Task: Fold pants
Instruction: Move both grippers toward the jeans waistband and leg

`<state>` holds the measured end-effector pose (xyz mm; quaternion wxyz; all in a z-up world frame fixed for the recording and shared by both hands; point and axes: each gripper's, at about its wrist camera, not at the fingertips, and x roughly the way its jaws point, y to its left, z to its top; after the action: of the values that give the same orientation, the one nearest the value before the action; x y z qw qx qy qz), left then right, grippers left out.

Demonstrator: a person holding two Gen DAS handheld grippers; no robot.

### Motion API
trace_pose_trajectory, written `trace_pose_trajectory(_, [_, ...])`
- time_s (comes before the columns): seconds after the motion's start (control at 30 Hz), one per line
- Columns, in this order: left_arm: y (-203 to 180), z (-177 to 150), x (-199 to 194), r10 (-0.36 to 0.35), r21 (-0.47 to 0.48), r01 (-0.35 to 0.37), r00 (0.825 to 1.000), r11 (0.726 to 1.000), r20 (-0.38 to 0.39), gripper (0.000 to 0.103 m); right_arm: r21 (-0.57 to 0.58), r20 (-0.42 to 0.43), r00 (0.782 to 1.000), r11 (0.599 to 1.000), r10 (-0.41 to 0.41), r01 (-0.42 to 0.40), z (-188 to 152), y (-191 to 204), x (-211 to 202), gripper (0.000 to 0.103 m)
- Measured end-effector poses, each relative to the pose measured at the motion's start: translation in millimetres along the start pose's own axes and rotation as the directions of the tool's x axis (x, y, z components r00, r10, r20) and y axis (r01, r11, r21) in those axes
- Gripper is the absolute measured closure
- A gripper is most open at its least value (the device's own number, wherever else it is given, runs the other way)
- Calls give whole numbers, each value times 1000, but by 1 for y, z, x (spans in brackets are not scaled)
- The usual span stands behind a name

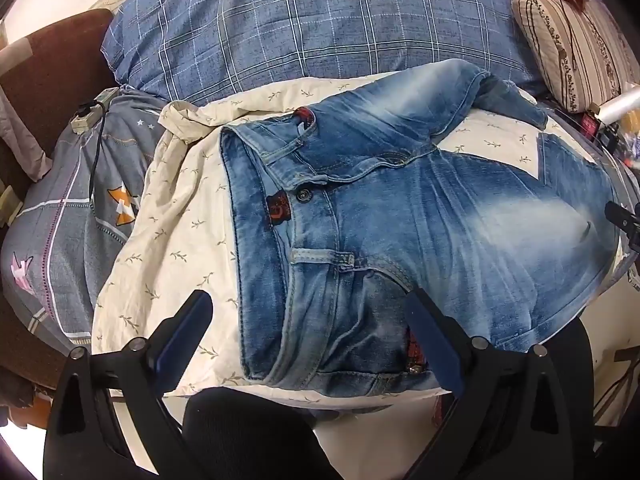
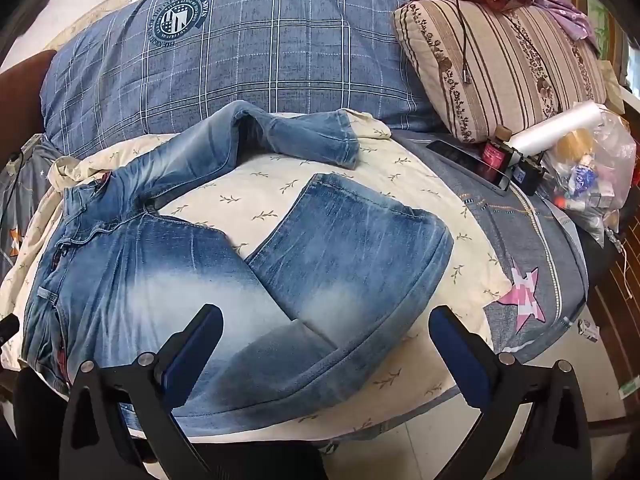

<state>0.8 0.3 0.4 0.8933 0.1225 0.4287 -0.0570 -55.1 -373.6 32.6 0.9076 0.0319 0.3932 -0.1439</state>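
Faded blue jeans lie front up on a cream leaf-print sheet, waistband to the left. In the right wrist view the jeans have the near leg folded back on itself and the far leg bent along the back. My left gripper is open and empty, above the waistband's near corner. My right gripper is open and empty, above the near leg's fold. The right gripper's tip shows at the edge of the left wrist view.
A blue plaid pillow lies behind the jeans. A striped floral pillow sits at back right. A phone, bottle, plastic roll and bag of small items crowd the right side. A power strip with cable lies at left.
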Motion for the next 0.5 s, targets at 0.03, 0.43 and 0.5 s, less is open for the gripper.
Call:
trace_pose_trajectory(0.03, [1, 1, 0, 4, 0, -4, 1000, 1000, 0, 5, 0, 2, 1000, 1000, -2, 2, 1, -1, 0, 0])
trace_pose_trajectory(0.43, [5, 15, 13, -18, -41, 16, 998, 999, -62, 5, 33, -21, 1000, 999, 0, 1, 2, -32, 3, 0])
trace_pose_trajectory(0.5, [7, 19, 16, -30, -59, 25, 996, 998, -81, 5, 52, -23, 1000, 999, 4, -3, 3, -41, 4, 0])
